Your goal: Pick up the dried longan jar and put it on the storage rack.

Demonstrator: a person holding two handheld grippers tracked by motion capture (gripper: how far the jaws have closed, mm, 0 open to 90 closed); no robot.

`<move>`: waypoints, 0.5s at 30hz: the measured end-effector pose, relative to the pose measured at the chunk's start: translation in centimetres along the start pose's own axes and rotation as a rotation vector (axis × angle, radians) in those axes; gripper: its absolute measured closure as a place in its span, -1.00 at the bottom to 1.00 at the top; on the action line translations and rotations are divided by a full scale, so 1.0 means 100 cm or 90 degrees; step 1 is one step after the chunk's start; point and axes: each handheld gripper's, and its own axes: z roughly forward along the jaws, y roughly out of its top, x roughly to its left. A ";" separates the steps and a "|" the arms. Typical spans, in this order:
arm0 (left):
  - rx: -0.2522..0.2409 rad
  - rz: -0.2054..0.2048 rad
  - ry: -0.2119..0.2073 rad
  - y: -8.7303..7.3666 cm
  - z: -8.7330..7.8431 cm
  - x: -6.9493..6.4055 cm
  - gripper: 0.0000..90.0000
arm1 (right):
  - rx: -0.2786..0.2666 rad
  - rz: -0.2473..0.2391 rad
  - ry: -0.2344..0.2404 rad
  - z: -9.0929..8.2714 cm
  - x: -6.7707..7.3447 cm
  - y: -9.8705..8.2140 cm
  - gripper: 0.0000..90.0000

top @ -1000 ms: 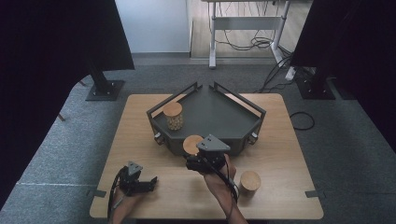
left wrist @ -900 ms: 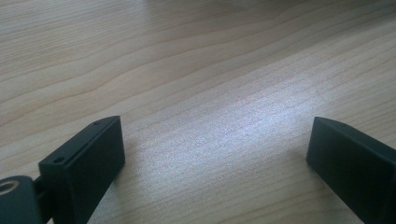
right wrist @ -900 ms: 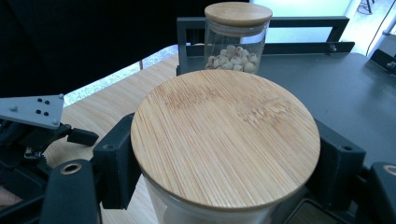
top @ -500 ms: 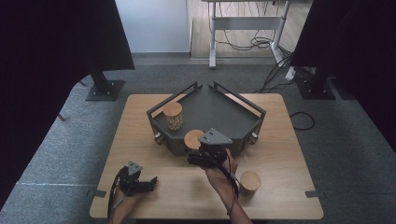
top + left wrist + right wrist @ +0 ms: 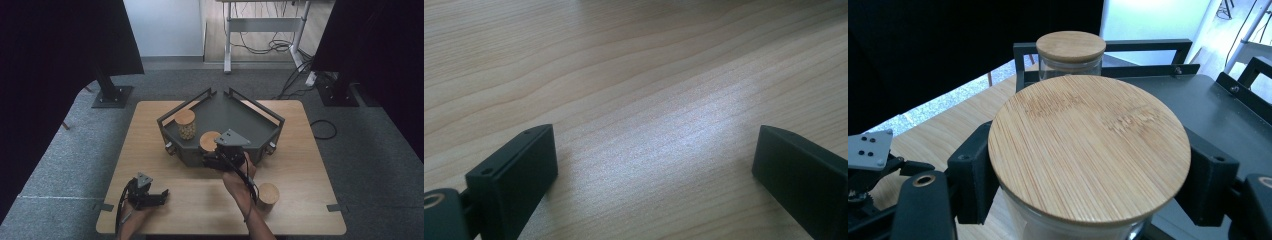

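A glass jar with a bamboo lid (image 5: 209,141) (image 5: 1088,145) is held at the front edge of the dark angular tray (image 5: 260,114) (image 5: 1198,100). My right gripper (image 5: 212,152) (image 5: 1090,172) is shut on it, one jaw on each side just under the lid. Whether the jar rests on the tray I cannot tell. A second lidded jar (image 5: 185,123) (image 5: 1071,47) stands in the tray's left part. My left gripper (image 5: 160,196) (image 5: 654,165) lies low over the table at the front left, open with only bare wood between its jaws.
A third lidded jar (image 5: 268,196) stands on the wooden table (image 5: 310,165) near the front right, beside the right forearm. The tray has low raised rails along its sides. Black stands and cables are on the floor beyond the table.
My right gripper has carried the jar a little away from the person, from the table in front of the tray to the tray's front edge. The left gripper has not moved.
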 end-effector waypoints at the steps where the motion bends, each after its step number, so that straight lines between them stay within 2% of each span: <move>1: 0.000 0.000 0.000 0.000 0.000 0.000 -0.91 | 0.000 0.000 -0.002 0.001 0.000 0.001 -0.47; 15: 0.000 0.001 0.000 0.000 0.000 0.000 -0.91 | 0.001 -0.006 -0.024 0.010 -0.005 0.014 -0.47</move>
